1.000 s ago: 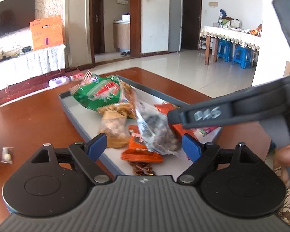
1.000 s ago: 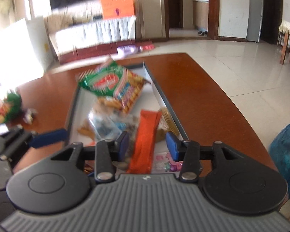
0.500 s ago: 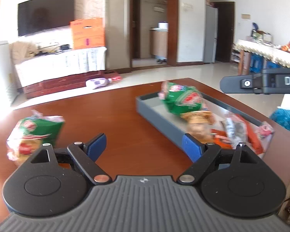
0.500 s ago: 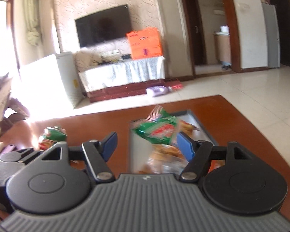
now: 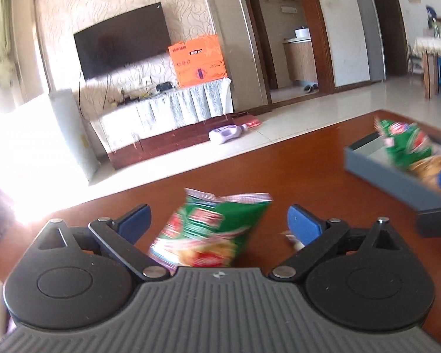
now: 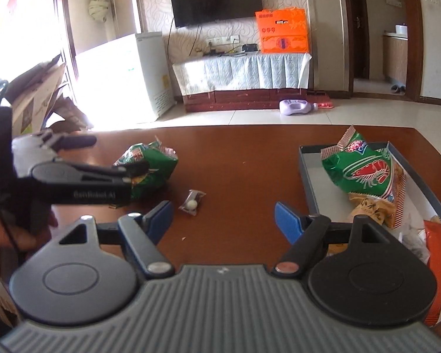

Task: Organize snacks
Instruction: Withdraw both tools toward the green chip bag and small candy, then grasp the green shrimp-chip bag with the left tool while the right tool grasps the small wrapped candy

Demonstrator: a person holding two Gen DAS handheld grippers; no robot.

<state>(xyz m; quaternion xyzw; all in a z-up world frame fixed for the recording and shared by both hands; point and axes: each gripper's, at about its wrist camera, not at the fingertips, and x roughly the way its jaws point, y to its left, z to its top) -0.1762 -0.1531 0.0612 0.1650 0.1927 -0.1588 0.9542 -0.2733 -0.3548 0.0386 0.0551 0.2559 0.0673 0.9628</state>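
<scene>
A green snack bag (image 5: 208,229) lies on the brown table between the open fingers of my left gripper (image 5: 220,220); the jaws stand apart on either side and do not touch it. It also shows in the right wrist view (image 6: 153,170), with the left gripper (image 6: 126,173) over it. A small clear-wrapped candy (image 6: 192,203) lies beside it. A grey tray (image 6: 305,176) at the right holds a green shrimp-chip bag (image 6: 364,173), a tan bag (image 6: 370,209) and orange packets (image 6: 435,247). My right gripper (image 6: 223,214) is open and empty above the table.
The tray also shows at the right edge of the left wrist view (image 5: 367,161). Beyond the table's far edge stand a TV cabinet (image 6: 244,70), an orange box (image 6: 282,32) and a white freezer (image 6: 123,73). A purple bottle (image 6: 297,107) lies on the floor.
Both grippers have swung left, away from the tray. My left gripper has moved up to the loose green bag, which now sits between its open fingers. The right gripper has pulled back and opened wider.
</scene>
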